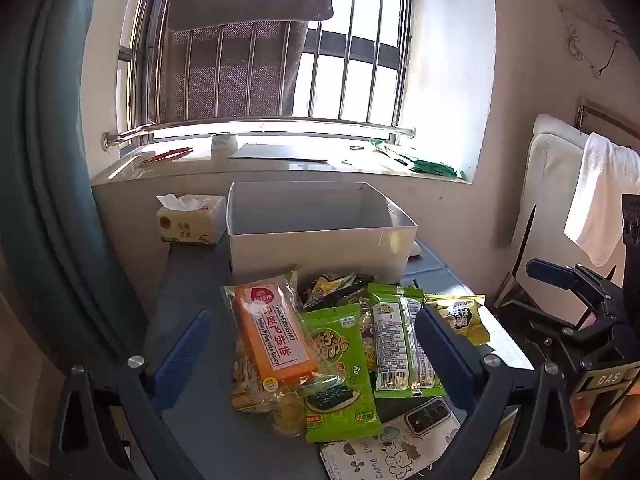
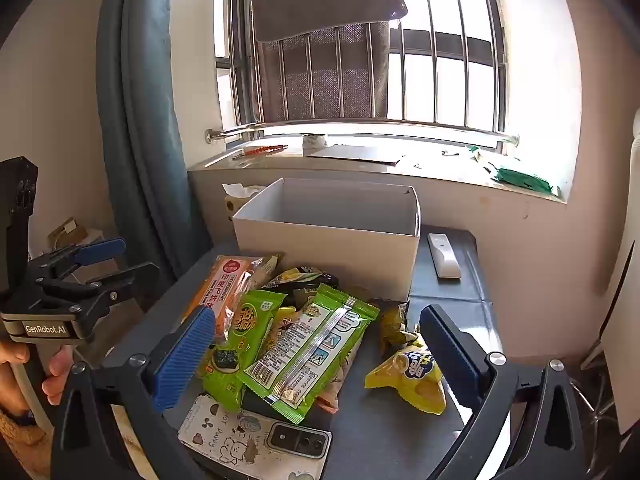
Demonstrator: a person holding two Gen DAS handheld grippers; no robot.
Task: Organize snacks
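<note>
A pile of snack packets lies on the dark table (image 1: 192,280) in front of an empty white box (image 1: 320,236), which also shows in the right wrist view (image 2: 328,236). The pile includes an orange flying-cake packet (image 1: 276,332), green seaweed packets (image 1: 340,364) (image 2: 308,344) and a yellow packet (image 2: 412,372). My left gripper (image 1: 316,352) is open and empty above the pile. My right gripper (image 2: 320,356) is open and empty, also above the pile. Each gripper shows in the other's view, the right (image 1: 568,280) and the left (image 2: 100,260).
A phone in a cartoon case (image 2: 256,440) lies at the table's near edge. A tissue box (image 1: 192,220) stands left of the white box. A white remote (image 2: 444,256) lies right of the box. A windowsill (image 1: 280,168) and blue curtain (image 2: 140,120) are behind.
</note>
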